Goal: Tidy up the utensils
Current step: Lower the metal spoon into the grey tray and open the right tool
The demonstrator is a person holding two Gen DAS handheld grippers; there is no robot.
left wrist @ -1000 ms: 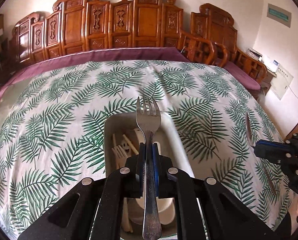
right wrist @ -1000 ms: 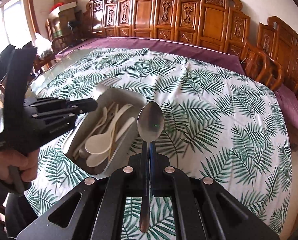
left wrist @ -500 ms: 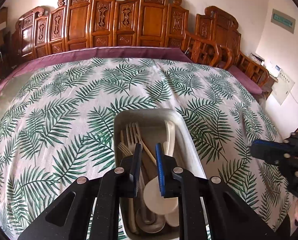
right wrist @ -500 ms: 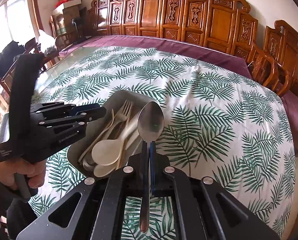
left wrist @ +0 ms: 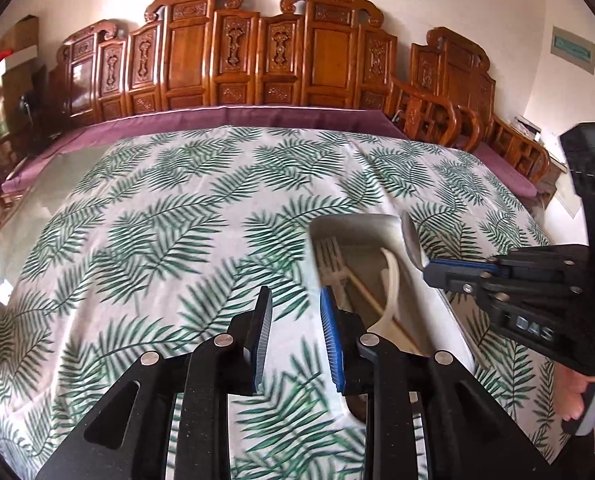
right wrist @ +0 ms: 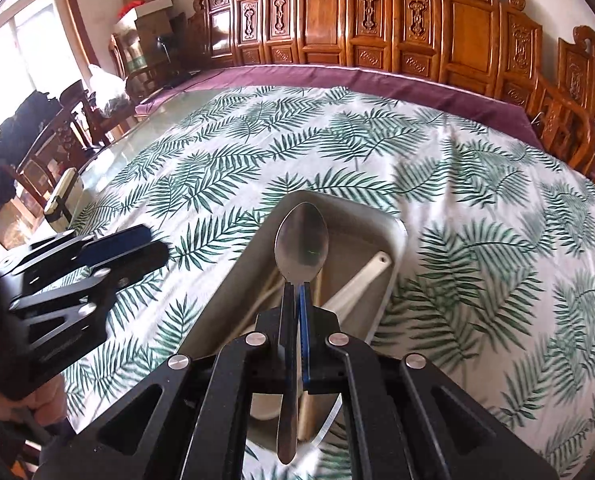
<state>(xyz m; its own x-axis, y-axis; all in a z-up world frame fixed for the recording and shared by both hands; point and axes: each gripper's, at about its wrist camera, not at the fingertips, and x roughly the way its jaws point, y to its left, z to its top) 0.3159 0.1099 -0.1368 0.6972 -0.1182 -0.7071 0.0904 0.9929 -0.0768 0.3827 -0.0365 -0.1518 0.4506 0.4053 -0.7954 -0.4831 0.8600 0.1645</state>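
A grey tray [left wrist: 353, 221] lies on the leaf-print tablecloth [left wrist: 177, 240] and holds a fork [left wrist: 329, 252], chopsticks and a white spoon [left wrist: 391, 292]. My left gripper [left wrist: 295, 292] hovers over the cloth just left of the tray. Its jaws are opening and nothing is between them. My right gripper [right wrist: 295, 286] is shut on a metal spoon [right wrist: 302, 236], bowl forward, above the tray [right wrist: 397, 240]. From the left wrist view, that gripper [left wrist: 429, 270] and its spoon [left wrist: 411, 240] hang over the tray's right rim. The left gripper [right wrist: 157, 246] is also in the right wrist view, left of the tray.
Carved wooden chairs [left wrist: 257, 56] line the far and right sides of the table. A purple cloth [right wrist: 337, 76] edges the far side. Bare glass table [right wrist: 169, 112] shows at the left, with a small white object [right wrist: 63, 196] near its edge.
The left gripper let go of the fork, which now lies in the tray, then opened and slid left off the tray. The right gripper carried its spoon left over the tray.
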